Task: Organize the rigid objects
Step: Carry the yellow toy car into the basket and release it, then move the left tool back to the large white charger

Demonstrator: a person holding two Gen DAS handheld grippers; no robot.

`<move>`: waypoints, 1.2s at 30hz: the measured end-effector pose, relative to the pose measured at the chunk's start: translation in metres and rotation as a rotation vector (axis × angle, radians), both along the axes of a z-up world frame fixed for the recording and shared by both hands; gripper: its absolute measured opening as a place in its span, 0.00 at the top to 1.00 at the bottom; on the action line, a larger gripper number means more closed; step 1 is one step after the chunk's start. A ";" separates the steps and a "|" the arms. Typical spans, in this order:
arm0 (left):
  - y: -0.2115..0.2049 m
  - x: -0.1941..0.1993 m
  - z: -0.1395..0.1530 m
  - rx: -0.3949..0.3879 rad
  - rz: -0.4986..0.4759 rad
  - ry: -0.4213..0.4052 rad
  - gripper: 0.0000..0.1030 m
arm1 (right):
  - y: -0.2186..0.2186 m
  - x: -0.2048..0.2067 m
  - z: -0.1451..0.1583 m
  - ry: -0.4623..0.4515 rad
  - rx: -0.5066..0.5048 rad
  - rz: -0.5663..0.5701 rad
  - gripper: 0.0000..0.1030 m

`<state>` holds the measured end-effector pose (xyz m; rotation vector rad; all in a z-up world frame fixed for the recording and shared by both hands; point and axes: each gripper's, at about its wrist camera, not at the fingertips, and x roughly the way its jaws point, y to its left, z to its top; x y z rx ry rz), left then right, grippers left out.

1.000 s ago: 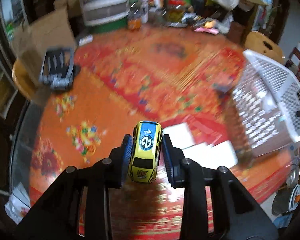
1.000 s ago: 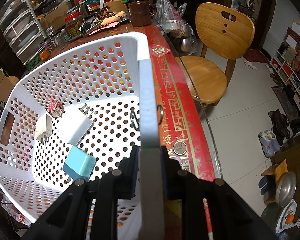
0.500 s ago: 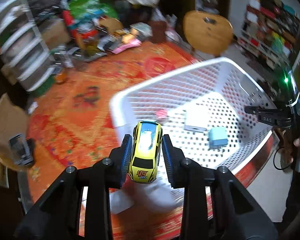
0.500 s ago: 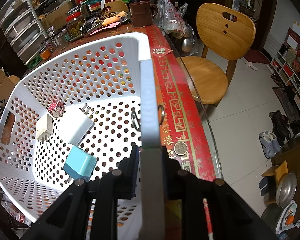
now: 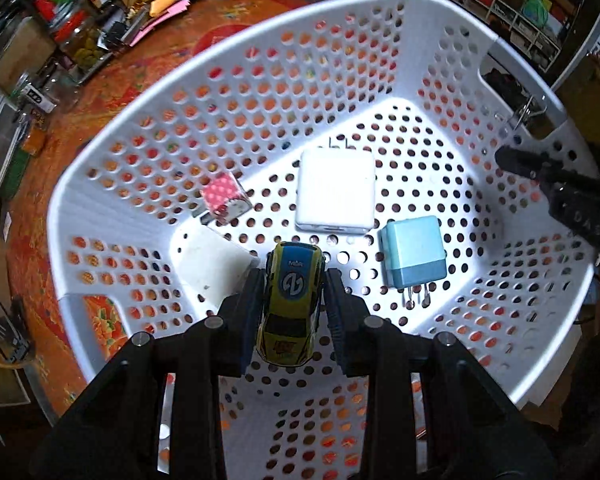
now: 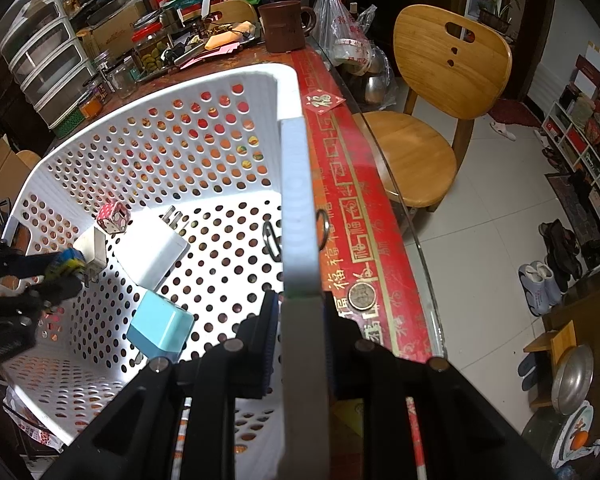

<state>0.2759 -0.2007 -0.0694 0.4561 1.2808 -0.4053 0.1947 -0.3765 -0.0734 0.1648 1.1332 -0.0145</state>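
Observation:
My left gripper is shut on a yellow toy car with a blue roof, held above the floor of a white perforated basket. Inside the basket lie a large white charger, a blue charger with its prongs toward me, a small white plug and a pink dotted cube. My right gripper is shut on the basket's rim at the table's edge. In the right wrist view the left gripper with the car reaches in from the left.
The basket stands on a red patterned table with a glass top. Jars, drawers and clutter crowd the far side. A wooden chair stands beside the table. A coin lies near the rim.
The left gripper swung with the toy car from over the open tablecloth to over the inside of the basket. The right gripper kept still on the rim.

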 end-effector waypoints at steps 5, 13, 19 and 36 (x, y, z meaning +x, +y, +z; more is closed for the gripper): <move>-0.003 0.001 -0.012 0.025 -0.004 0.022 0.72 | 0.000 0.001 -0.001 0.002 -0.001 0.002 0.82; 0.001 0.000 -0.010 -0.002 -0.004 0.019 0.54 | 0.000 0.001 0.000 0.002 -0.001 0.001 0.82; 0.007 -0.009 0.018 -0.085 -0.012 -0.073 0.16 | 0.001 0.001 0.000 0.002 -0.004 0.002 0.82; 0.211 -0.106 0.115 -0.316 0.265 -0.566 0.01 | 0.002 0.001 -0.001 -0.002 -0.005 0.005 0.82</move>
